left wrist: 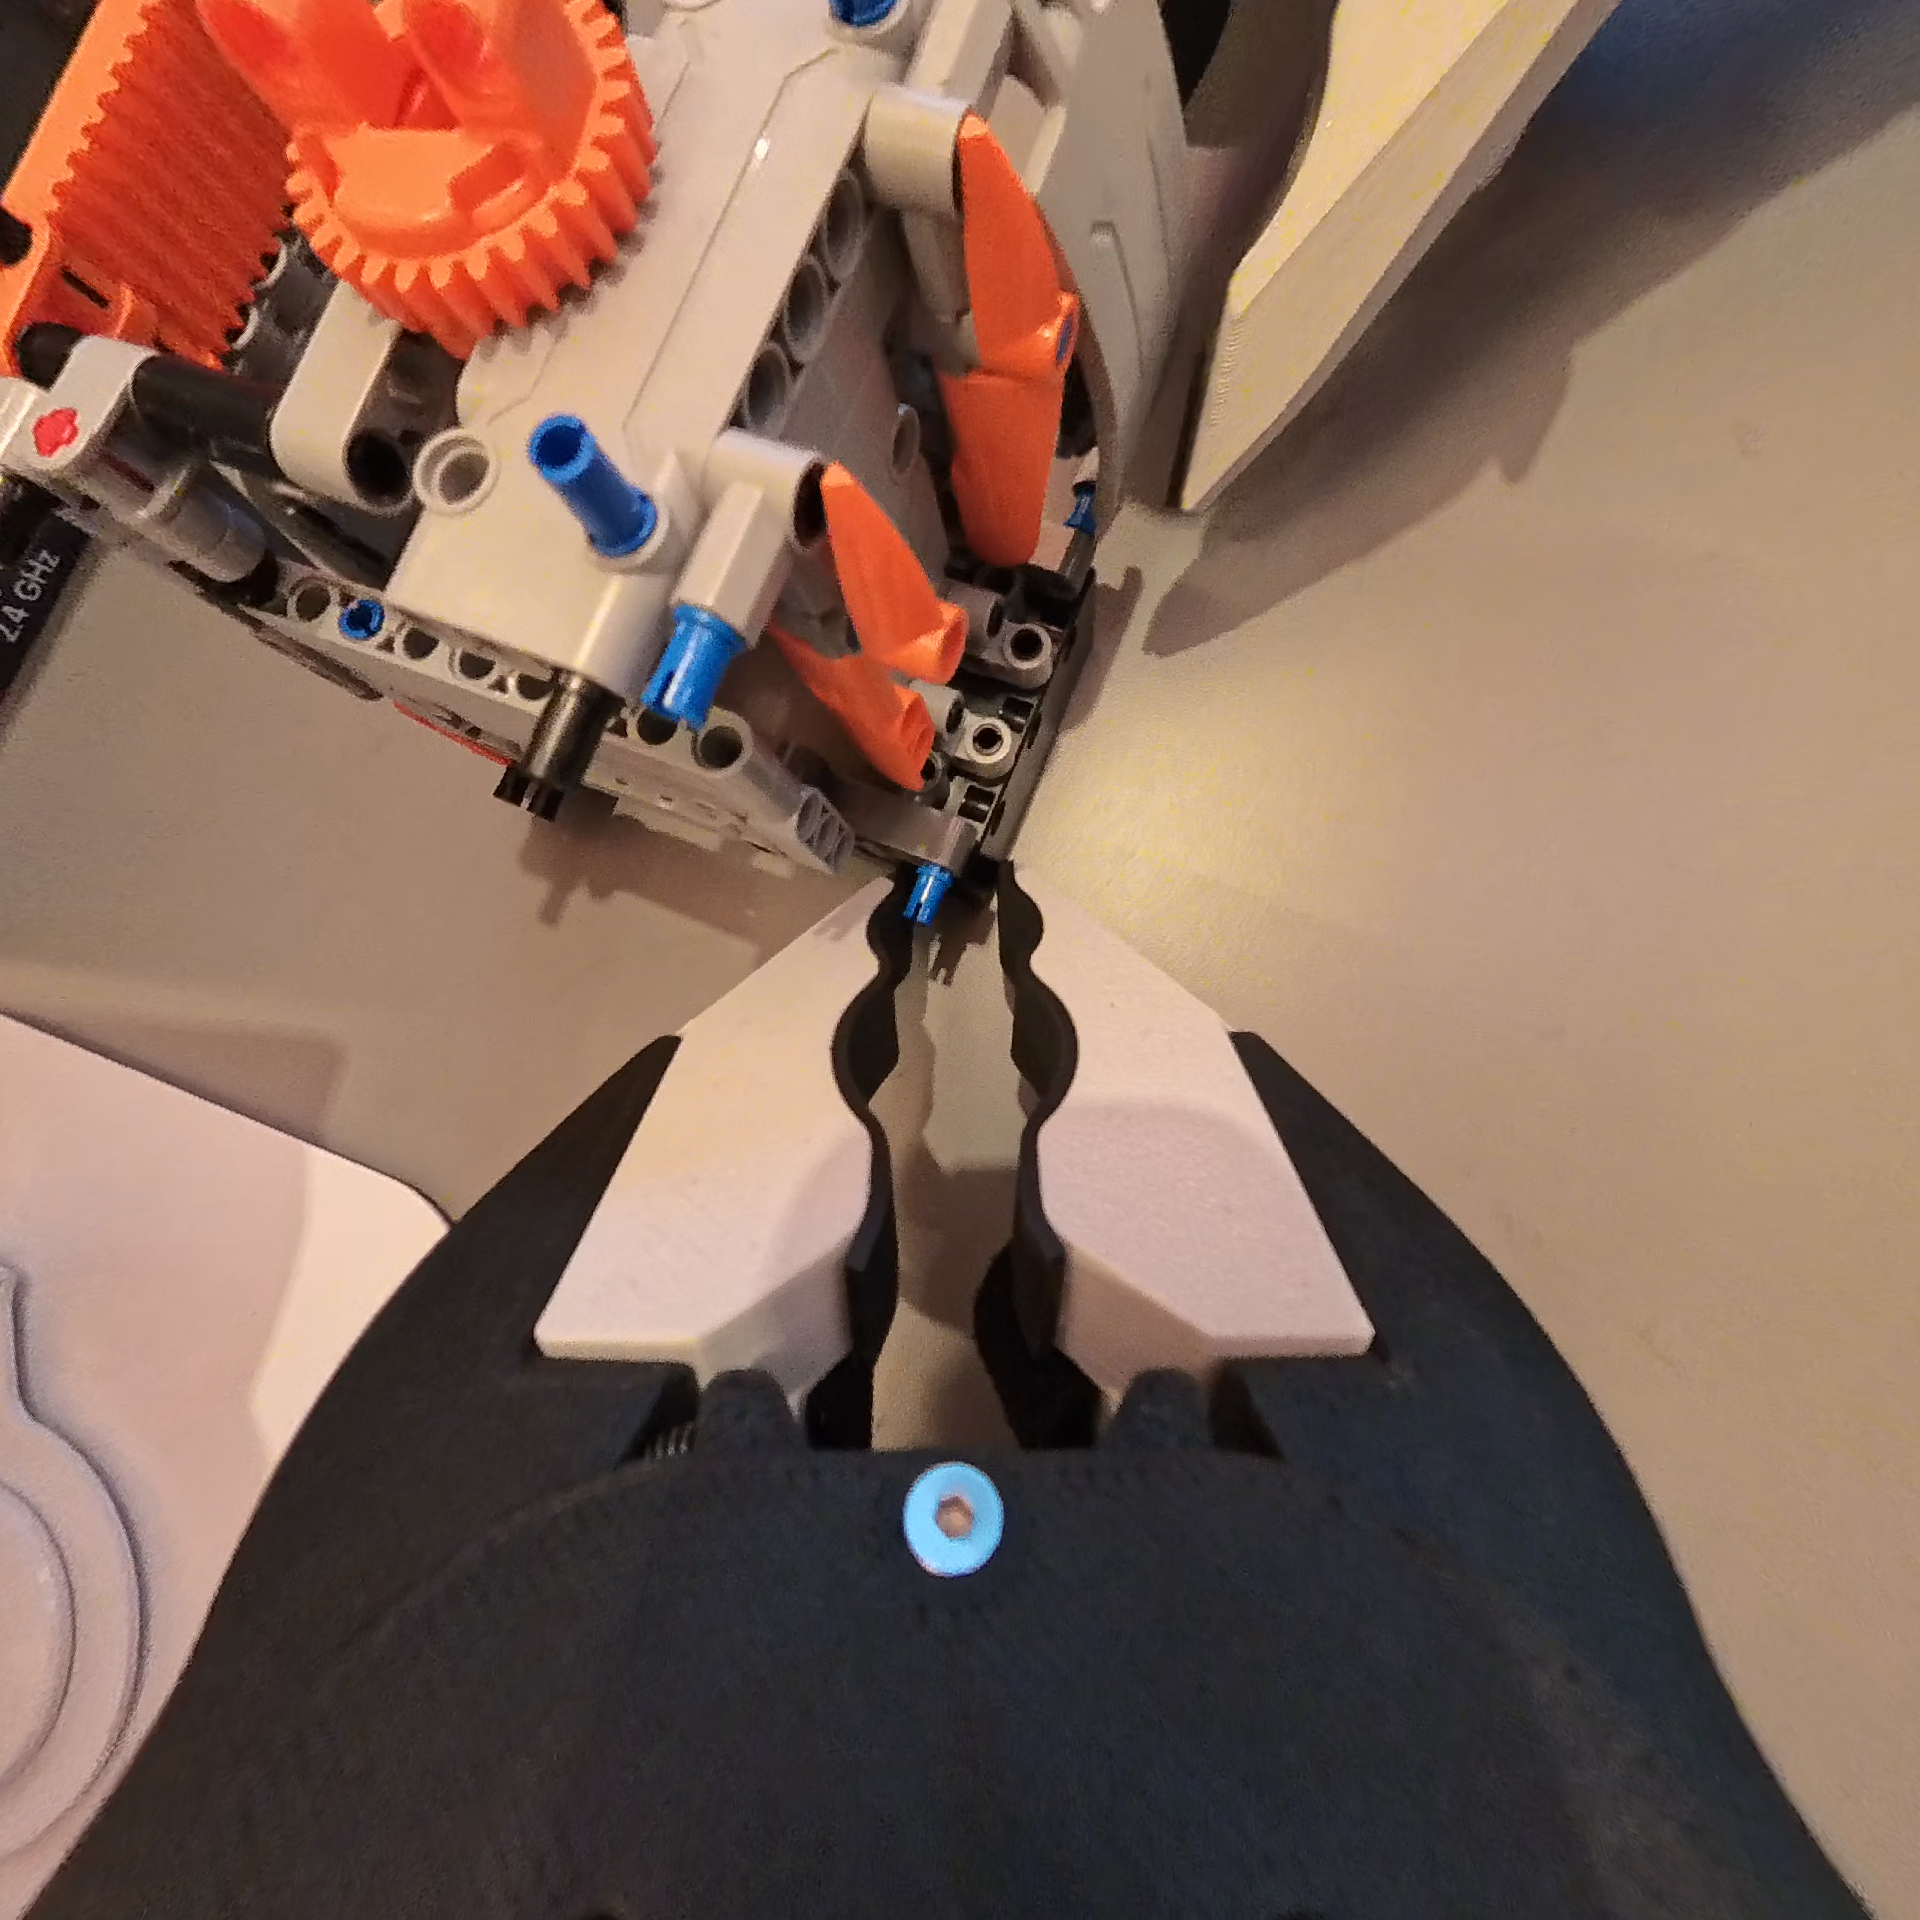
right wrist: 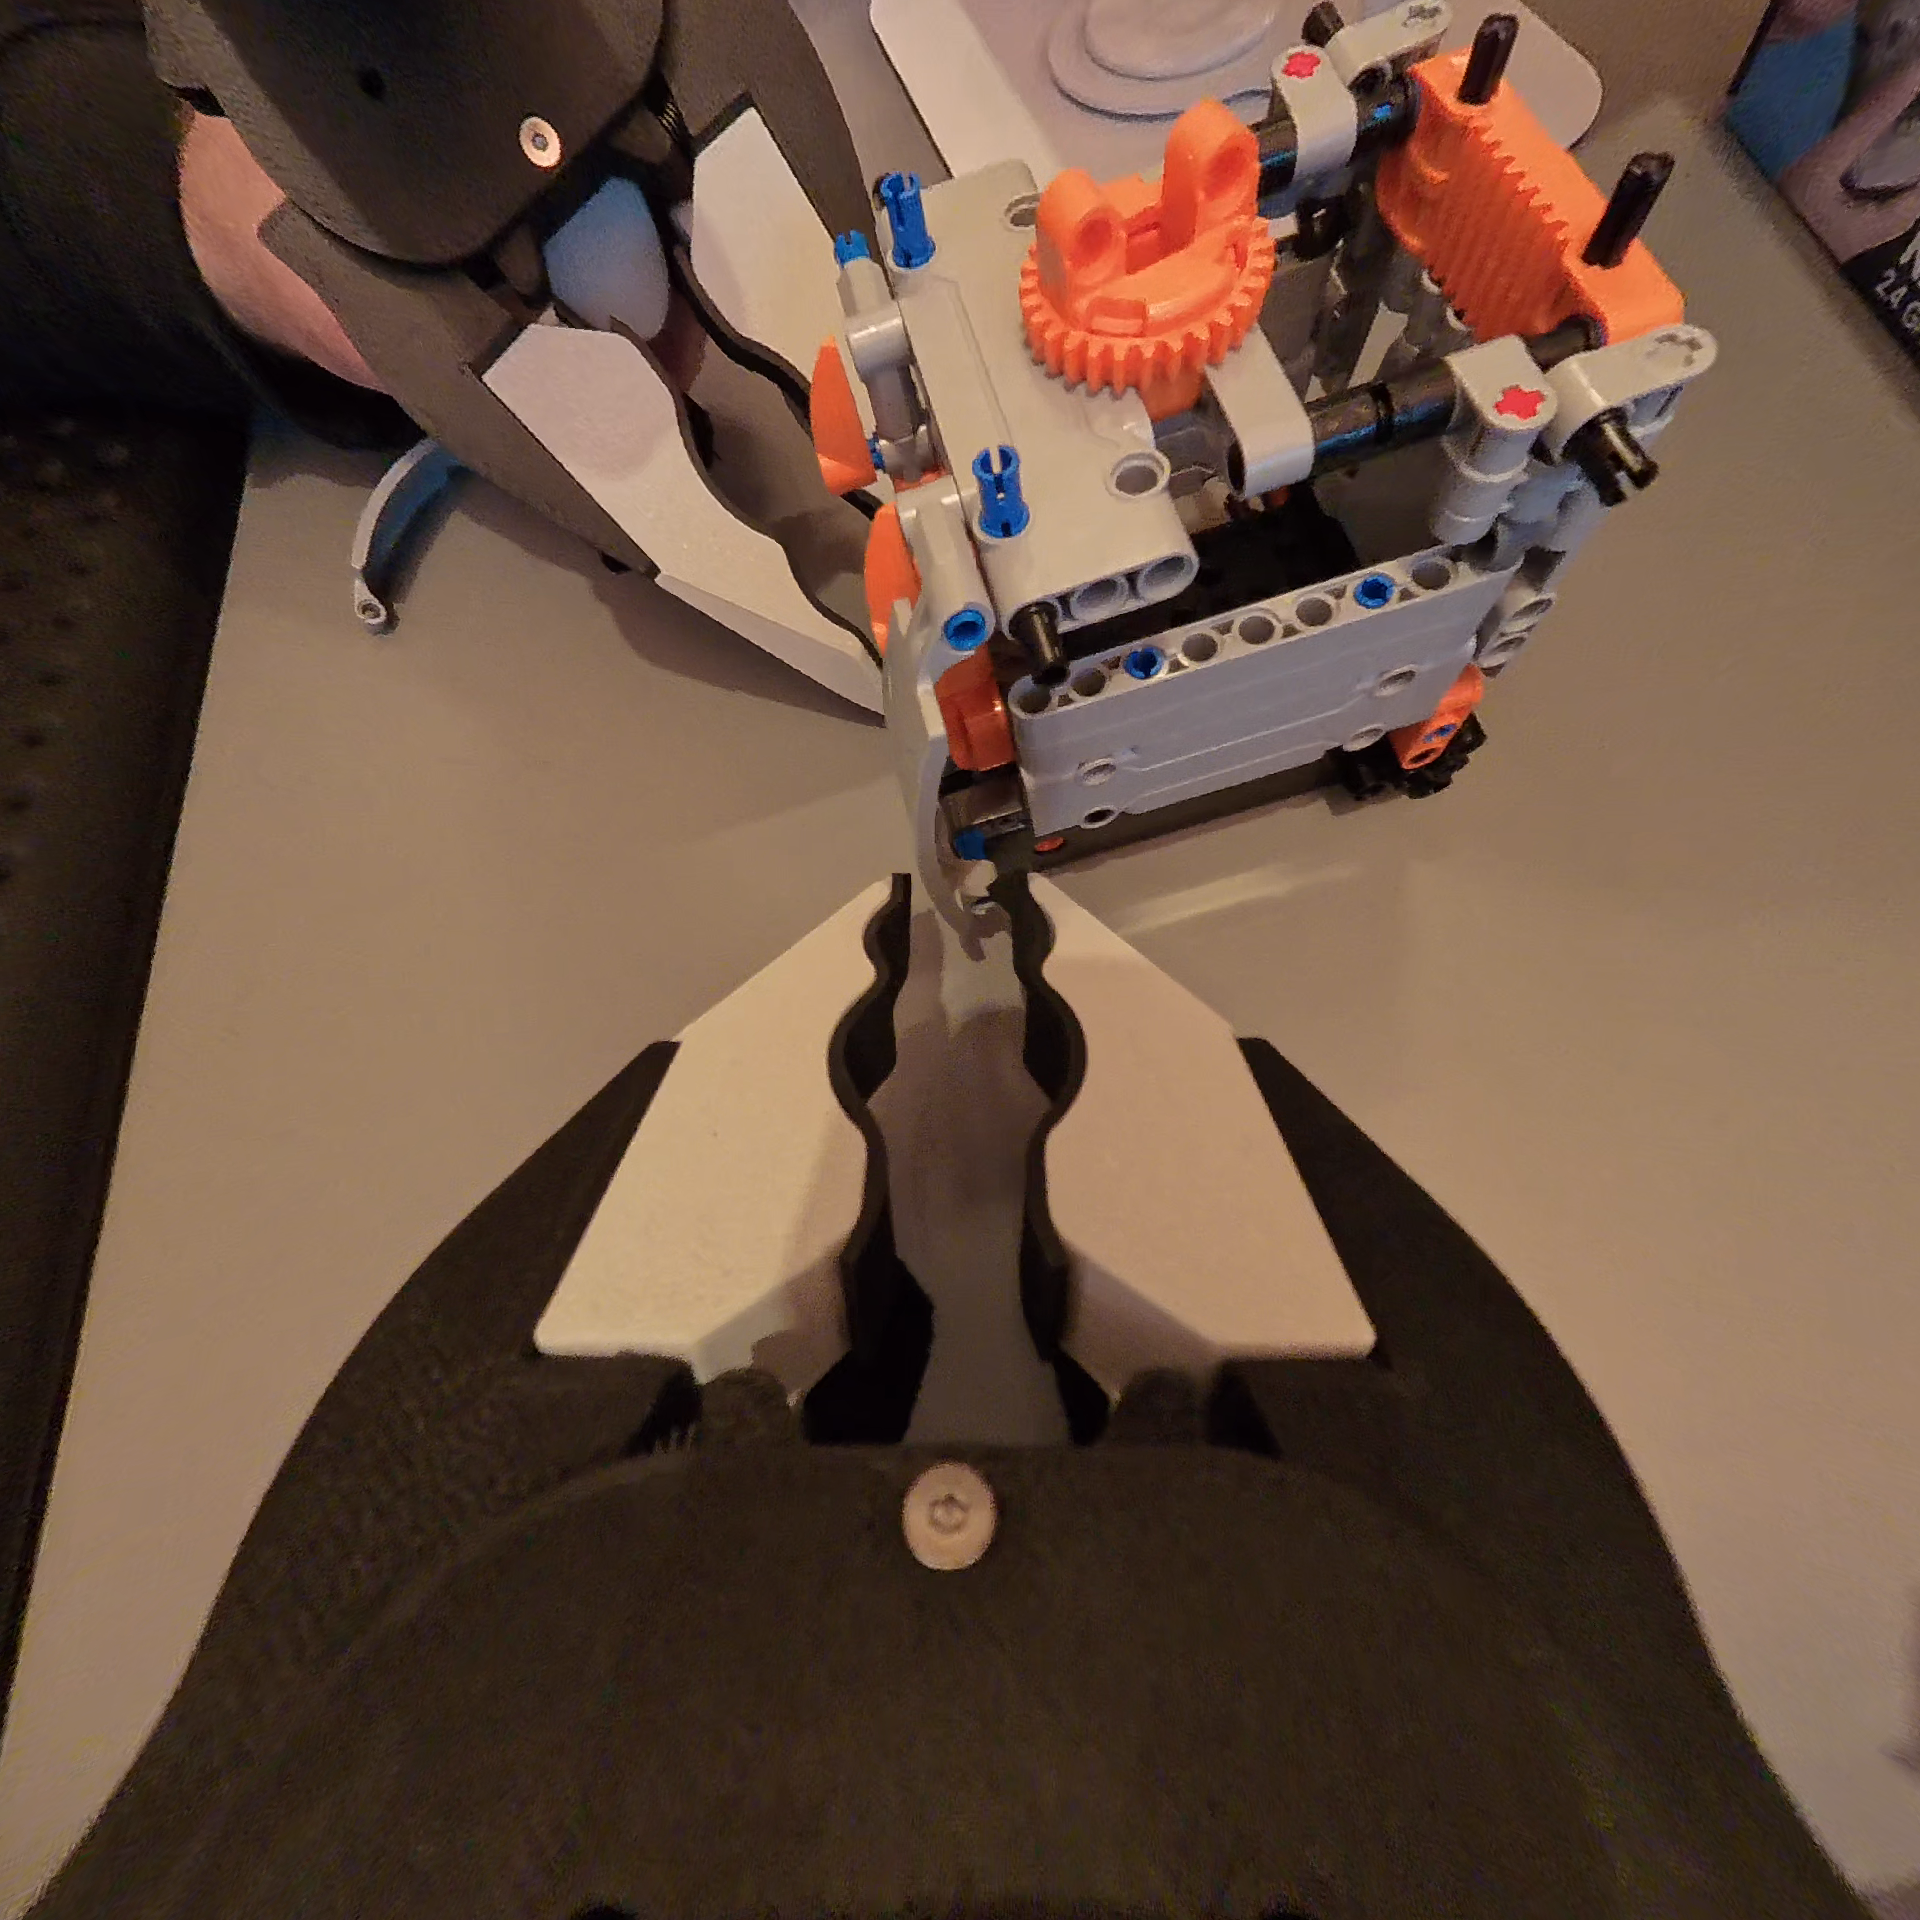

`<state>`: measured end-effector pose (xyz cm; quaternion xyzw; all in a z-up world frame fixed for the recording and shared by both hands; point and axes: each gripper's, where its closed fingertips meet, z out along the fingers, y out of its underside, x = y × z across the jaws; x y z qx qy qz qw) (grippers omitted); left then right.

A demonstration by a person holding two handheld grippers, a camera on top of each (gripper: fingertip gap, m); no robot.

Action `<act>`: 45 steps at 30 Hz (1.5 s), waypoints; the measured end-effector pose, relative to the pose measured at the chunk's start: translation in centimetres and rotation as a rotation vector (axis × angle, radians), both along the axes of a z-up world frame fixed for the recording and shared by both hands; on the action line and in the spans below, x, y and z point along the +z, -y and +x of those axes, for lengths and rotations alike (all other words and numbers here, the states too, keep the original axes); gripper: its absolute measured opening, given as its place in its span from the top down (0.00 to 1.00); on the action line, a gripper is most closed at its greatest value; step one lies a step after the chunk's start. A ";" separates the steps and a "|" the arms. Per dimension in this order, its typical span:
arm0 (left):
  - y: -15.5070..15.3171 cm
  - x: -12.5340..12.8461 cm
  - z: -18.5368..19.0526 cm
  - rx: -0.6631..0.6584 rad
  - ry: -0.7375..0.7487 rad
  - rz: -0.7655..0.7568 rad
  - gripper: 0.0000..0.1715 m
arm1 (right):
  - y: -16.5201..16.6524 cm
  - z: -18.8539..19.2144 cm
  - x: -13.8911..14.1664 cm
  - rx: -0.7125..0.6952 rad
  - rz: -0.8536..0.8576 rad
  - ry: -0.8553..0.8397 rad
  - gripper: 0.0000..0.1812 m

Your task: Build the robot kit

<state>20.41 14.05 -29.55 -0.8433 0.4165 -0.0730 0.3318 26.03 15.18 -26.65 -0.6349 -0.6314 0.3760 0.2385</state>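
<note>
Left wrist view: my left gripper (left wrist: 951, 894) sits with its tips against the bottom corner of the brick-built model (left wrist: 665, 499), jaws narrowed to a slim gap around a small blue pin (left wrist: 925, 891) at that corner; whether they truly pinch it I cannot tell. The model lies straight ahead of the tips, its orange gear (left wrist: 468, 177) up and to the left.

Right wrist view: my right gripper (right wrist: 956, 904) is closed to a narrow gap on a curved grey panel (right wrist: 940, 831) at the model's (right wrist: 1247, 540) near-left corner. The model stands on the grey table (right wrist: 520, 883), just beyond the tips. The left gripper (right wrist: 831, 665) touches its left face.
</note>
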 end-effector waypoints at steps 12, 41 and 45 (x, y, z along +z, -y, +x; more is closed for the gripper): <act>-0.2 0.0 0.1 -0.004 0.010 -0.011 0.93 | -0.5 0.0 -0.2 0.002 0.071 0.019 0.95; -0.1 0.0 0.5 -0.048 -0.029 -0.019 0.94 | -0.4 -0.3 -0.2 -0.023 -0.014 0.004 0.94; 0.0 0.0 0.6 -0.056 -0.014 -0.031 0.94 | -0.4 -0.3 -0.3 -0.011 0.003 0.006 0.95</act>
